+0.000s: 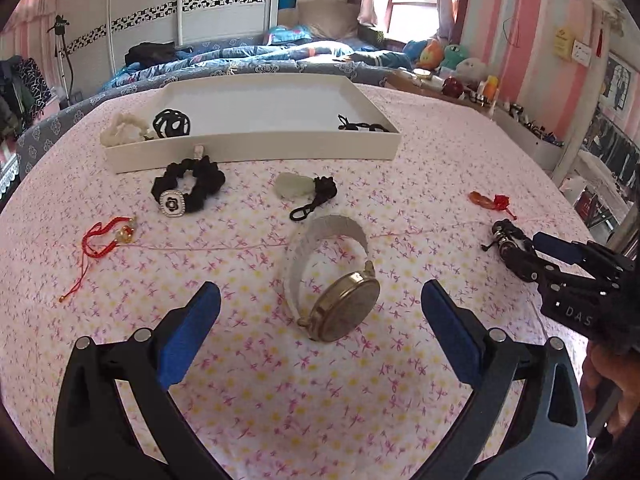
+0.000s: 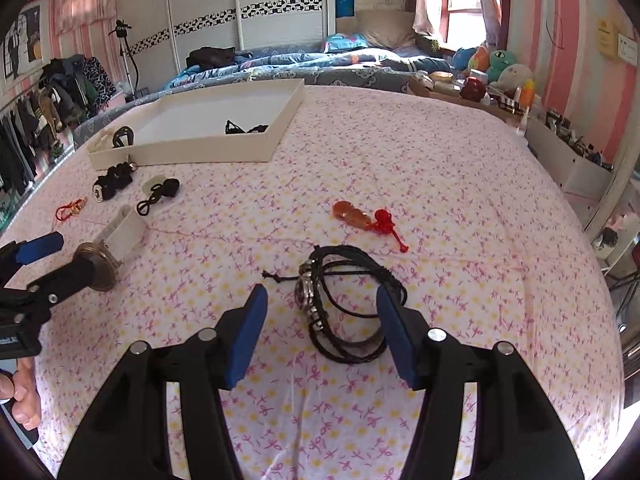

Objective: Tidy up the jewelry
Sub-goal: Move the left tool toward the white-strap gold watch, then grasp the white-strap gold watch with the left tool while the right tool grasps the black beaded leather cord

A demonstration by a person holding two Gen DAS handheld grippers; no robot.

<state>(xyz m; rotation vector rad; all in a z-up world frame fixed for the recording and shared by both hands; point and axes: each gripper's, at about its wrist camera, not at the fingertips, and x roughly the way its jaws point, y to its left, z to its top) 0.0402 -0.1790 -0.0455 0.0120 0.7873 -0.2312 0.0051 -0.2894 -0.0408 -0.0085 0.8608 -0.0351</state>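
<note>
Left hand-held gripper (image 1: 320, 304): black frame, 2 blue pads, silver screws. Right hand-held gripper (image 2: 322, 308) alike; white "DAS" lettering.

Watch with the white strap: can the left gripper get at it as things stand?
Probably yes. The watch lies on the tablecloth just ahead of the open left gripper, between the lines of its fingers, with nothing in the way.

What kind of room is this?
Most likely a bedroom at home: there is a bed with a blue quilt, stuffed toys by the window, and clothes hanging on a rack.
</note>
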